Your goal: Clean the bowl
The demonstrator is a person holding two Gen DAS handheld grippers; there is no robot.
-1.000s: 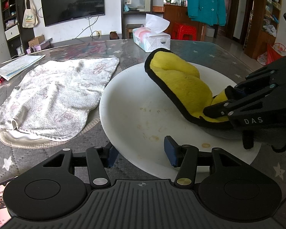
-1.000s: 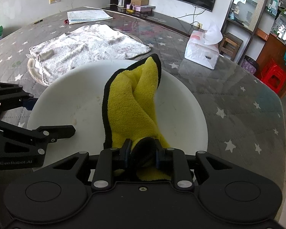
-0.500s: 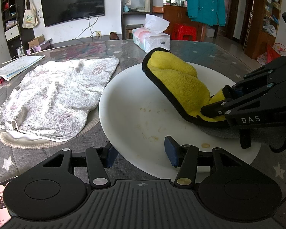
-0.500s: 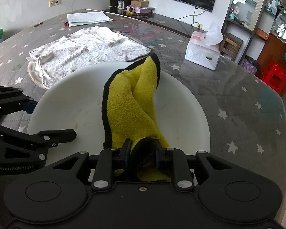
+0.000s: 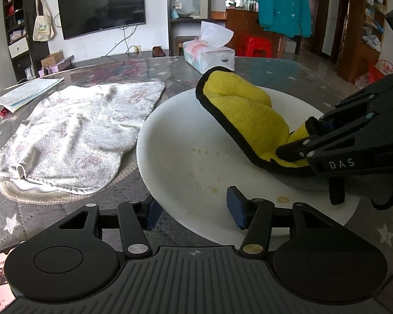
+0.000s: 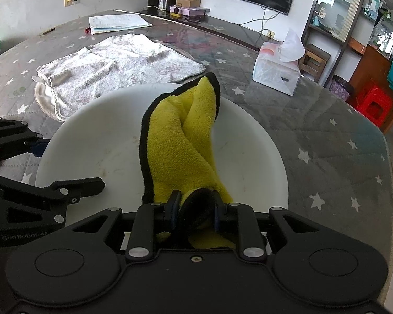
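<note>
A wide white bowl [image 5: 186, 141] with brownish stains sits on the star-patterned table; it also shows in the right wrist view [image 6: 112, 141]. My right gripper [image 6: 195, 213] is shut on a yellow cloth with black trim [image 6: 180, 141], which drapes forward into the bowl; the cloth also shows in the left wrist view [image 5: 249, 115]. My left gripper [image 5: 194, 209] is open, its jaws either side of the bowl's near rim: the left one outside it, the right one over the inside. It also shows in the right wrist view [image 6: 65, 167].
A grey-white towel [image 5: 76, 133] lies over a flat mat left of the bowl. A tissue box [image 5: 209, 55] stands at the far side of the table. Papers [image 5: 26, 94] lie at the far left.
The right gripper has lifted and pushed the yellow cloth slightly toward the bowl's far side. The left gripper has stayed at the rim.
</note>
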